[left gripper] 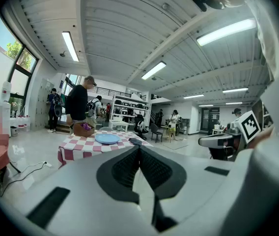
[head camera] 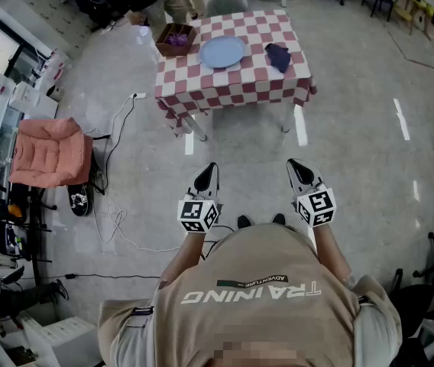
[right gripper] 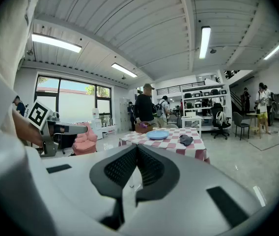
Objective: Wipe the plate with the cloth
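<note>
We look steeply down from the head camera at a person in a beige shirt standing on a pale, shiny floor, with a gripper held out level in each hand at waist height. The left gripper (head camera: 208,167) and the right gripper (head camera: 296,164) sit side by side, apart from each other, and both point toward a table (head camera: 232,87) well ahead of them. Each gripper's own view shows its jaws pressed together at the tips with nothing between them, so both are empty.

The table is covered with a red-and-white checked tablecloth. Near its middle lies the pale blue plate (head camera: 223,51), round and flat. The cloth (head camera: 278,56) is a dark blue crumpled bundle lying on the table to the right of the plate, close to it but not touching. To the left of the plate, at the table's far left corner, stands a brown box (head camera: 160,41) with something purple inside (we cannot tell what it is).

A bystander (right gripper: 143,109) in dark clothes and a cap stands at the far side of the table beside the box. To the left, well away from the table, is a pink cushioned chair (head camera: 49,151). A white cable (head camera: 116,128) trails across the floor between the chair and the table.
</note>
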`<state>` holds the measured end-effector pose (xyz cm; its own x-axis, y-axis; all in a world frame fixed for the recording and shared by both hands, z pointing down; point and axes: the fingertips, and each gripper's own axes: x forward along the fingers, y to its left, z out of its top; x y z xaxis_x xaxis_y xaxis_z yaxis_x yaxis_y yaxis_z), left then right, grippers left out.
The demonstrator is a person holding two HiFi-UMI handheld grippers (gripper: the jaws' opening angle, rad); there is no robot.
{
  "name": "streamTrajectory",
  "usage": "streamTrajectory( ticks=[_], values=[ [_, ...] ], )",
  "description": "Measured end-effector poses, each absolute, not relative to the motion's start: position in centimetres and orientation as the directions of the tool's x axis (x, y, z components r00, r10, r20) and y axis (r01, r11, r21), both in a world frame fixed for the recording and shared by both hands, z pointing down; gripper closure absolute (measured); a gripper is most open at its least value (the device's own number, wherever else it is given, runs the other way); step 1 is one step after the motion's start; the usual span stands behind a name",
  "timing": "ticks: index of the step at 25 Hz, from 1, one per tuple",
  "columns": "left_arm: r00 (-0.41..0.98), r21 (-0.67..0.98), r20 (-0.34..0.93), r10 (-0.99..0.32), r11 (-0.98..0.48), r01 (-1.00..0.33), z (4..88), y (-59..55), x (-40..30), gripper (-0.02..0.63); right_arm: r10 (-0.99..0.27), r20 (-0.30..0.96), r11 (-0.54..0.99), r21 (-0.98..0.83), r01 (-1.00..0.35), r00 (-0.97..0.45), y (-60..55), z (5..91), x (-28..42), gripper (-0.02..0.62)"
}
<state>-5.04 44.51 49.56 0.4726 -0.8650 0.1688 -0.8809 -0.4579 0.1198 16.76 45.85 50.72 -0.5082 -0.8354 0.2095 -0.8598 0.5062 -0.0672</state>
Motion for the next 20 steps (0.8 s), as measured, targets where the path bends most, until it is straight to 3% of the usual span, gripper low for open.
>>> streamTrajectory(
  ticks=[20],
  values=[
    [0.446, 0.169, 0.139, -0.884, -0.423, -0.89, 50.0, 42.3, -9.4, 0.594, -0.845, 0.184, 0.504, -0.036, -0.863, -0.502, 43.5, 49.8, 13.4, 0.577]
  ],
)
